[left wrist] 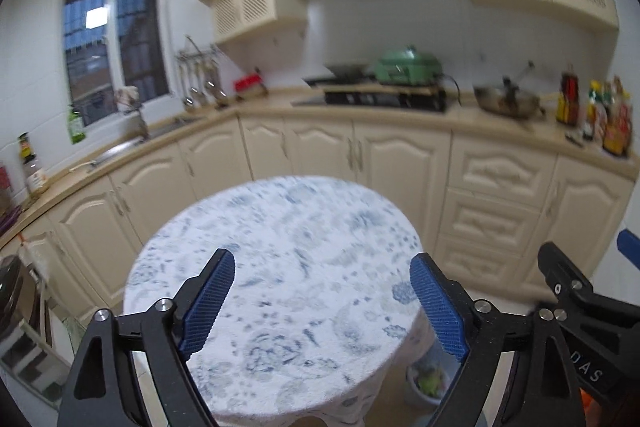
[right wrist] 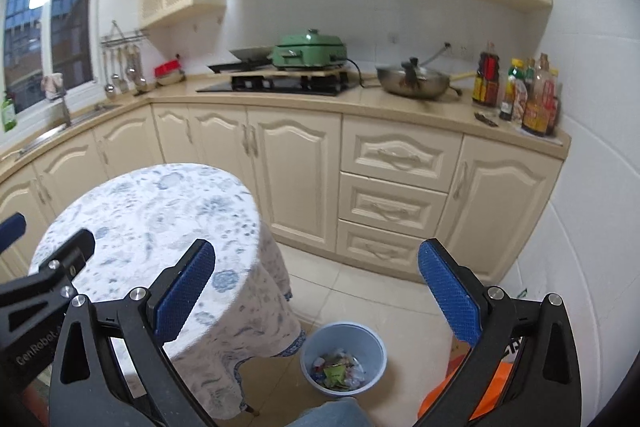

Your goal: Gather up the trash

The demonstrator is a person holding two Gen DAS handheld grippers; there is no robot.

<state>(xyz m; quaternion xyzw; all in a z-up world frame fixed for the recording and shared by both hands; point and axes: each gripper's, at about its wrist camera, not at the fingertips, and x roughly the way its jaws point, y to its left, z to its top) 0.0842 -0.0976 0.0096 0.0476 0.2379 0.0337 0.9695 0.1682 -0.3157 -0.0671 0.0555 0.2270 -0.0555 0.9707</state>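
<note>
Both grippers above a round surface (right wrist: 152, 227) draped in a blue-flowered cloth. Left gripper (left wrist: 322, 291): jaws wide, nothing between them. Right gripper (right wrist: 316, 285): jaws wide, nothing between them. On the floor just beside the surface stands an upright pale-blue bin (right wrist: 343, 358), mouth up, holding the trash (right wrist: 340, 371): crumpled wrappers, one green, whose long axes cannot be told.

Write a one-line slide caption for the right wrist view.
Open right gripper above a bin of trash beside the table.
</note>
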